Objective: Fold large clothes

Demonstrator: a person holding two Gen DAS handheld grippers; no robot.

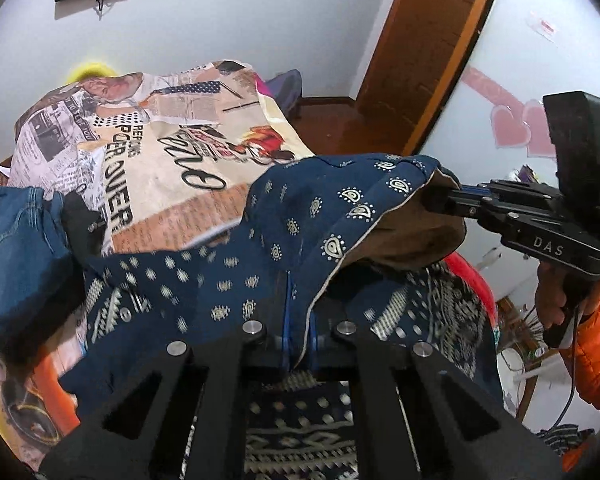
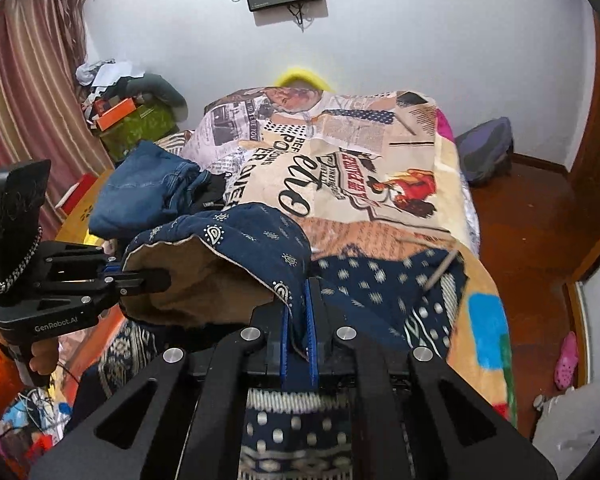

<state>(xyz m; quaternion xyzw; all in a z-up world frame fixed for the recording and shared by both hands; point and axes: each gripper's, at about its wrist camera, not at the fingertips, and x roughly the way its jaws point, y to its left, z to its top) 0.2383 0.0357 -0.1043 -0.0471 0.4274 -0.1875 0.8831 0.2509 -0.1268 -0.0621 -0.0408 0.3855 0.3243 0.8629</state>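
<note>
A large navy garment (image 1: 228,272) with a cream paisley and geometric print hangs between my two grippers above the bed; its tan inner side (image 1: 412,236) shows. My left gripper (image 1: 300,320) is shut on the hem. My right gripper (image 2: 300,312) is shut on the same hem edge (image 2: 284,292). In the left wrist view the right gripper (image 1: 440,196) comes in from the right and pinches the cloth. In the right wrist view the left gripper (image 2: 156,280) comes in from the left into the tan lining (image 2: 212,288). The lower part of the garment (image 2: 380,292) drapes on the bed.
The bed carries a newspaper-print blanket (image 2: 340,168). Folded blue jeans (image 2: 148,188) lie at its left, also in the left wrist view (image 1: 16,248). A cluttered green box (image 2: 140,128) stands by the curtain. A dark bag (image 2: 484,148) sits on the wooden floor at right.
</note>
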